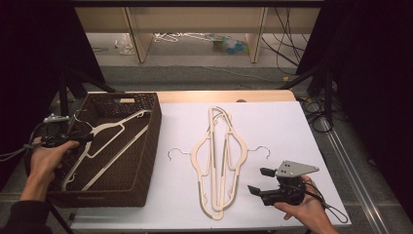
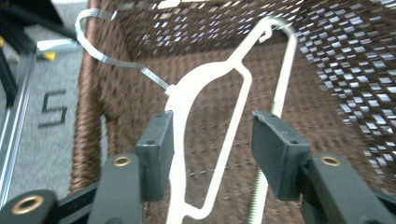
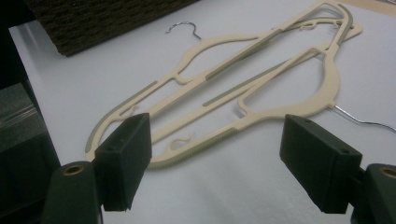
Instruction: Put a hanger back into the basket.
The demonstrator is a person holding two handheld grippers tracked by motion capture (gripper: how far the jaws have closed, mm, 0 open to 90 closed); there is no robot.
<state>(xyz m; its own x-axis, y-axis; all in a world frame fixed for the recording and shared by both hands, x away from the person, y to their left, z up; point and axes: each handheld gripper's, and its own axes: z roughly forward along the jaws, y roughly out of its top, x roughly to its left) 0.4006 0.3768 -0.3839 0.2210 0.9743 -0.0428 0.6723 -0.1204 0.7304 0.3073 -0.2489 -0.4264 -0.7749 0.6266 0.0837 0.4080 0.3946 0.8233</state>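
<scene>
1. Left gripper hangs over the basket's near-left side, jaws partly apart. From my seat the white hanger runs between the pads; the left pad sits just beside its neck, and no pad presses on it. I read it as let go.
2. That hanger lies inside the basket, hook up by the rim.
3. Right gripper waits wide apart and empty at the table's near-right edge.
4. Just beyond it lie two cream hangers, overlapped on the white top, their wire hooks pointing to opposite sides.
5. I judge these next for the basket. They look light, thin and stiff, with smooth plastic that may slide in the pads.
6. I would take the nearer one at its neck beside the hook, or on the ribbed grey strip, where grip looks better.
7. Lifting one may drag the other, since they overlap.
</scene>
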